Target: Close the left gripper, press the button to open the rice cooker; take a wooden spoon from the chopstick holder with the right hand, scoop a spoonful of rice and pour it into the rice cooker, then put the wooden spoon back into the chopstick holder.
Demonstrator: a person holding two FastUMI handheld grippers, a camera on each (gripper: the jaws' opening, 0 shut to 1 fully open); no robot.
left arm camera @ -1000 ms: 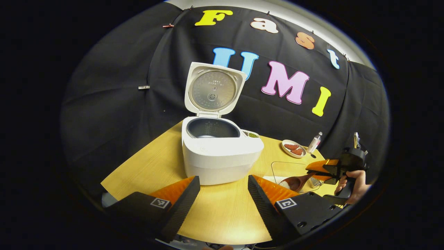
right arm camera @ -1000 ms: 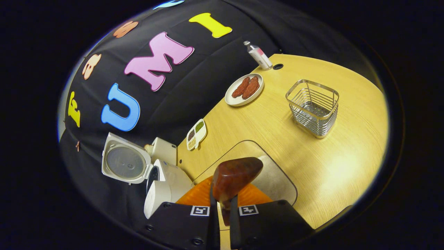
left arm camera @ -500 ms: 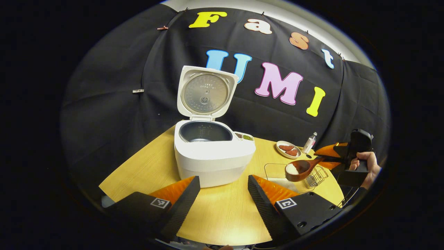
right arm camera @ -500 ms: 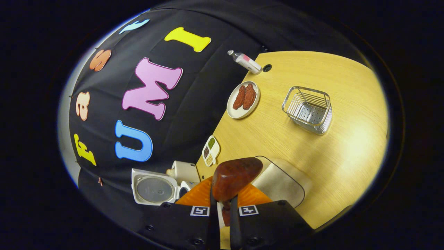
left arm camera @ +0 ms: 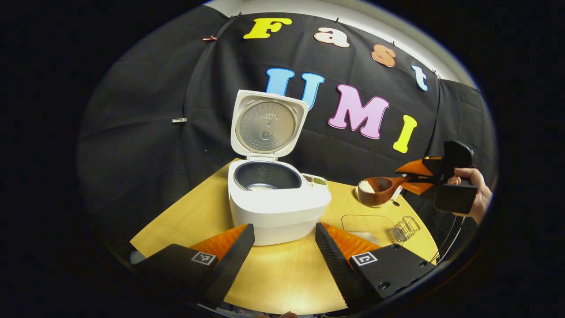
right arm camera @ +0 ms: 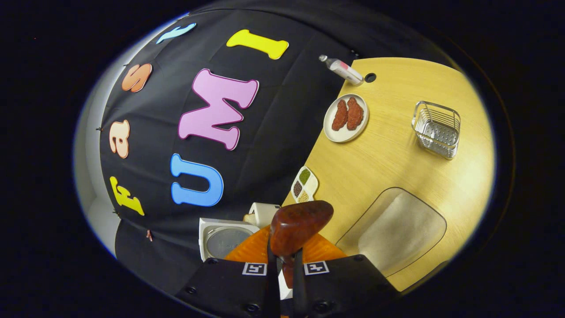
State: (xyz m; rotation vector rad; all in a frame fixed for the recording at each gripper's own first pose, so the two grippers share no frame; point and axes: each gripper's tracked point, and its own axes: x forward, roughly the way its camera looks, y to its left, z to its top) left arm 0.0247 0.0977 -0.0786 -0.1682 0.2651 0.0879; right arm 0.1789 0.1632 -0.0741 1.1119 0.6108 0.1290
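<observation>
The white rice cooker [left arm camera: 279, 204] stands open in the left gripper view, lid [left arm camera: 267, 125] upright and dark inner pot [left arm camera: 267, 175] exposed. My left gripper [left arm camera: 284, 247] hovers in front of it, open, with nothing between its fingers. At the right, my right gripper [left arm camera: 408, 177] is shut on the handle of the wooden spoon [left arm camera: 378, 191], which carries white rice [left arm camera: 365, 186] in the air, right of the cooker. In the right gripper view the spoon's bowl [right arm camera: 300, 225] sticks out past my right gripper [right arm camera: 283, 261], above the cooker lid [right arm camera: 224, 236].
On the wooden table [right arm camera: 397, 168] lie the clear rice tray [right arm camera: 399, 229], the wire chopstick holder [right arm camera: 437, 129], a plate of meat [right arm camera: 346, 117], a divided condiment dish [right arm camera: 304, 185] and a small bottle [right arm camera: 342, 70]. A hand [left arm camera: 476, 194] holds the right gripper.
My right gripper has lifted the spoon with rice out of the tray, up and toward the cooker. The left gripper has barely moved and stays open.
</observation>
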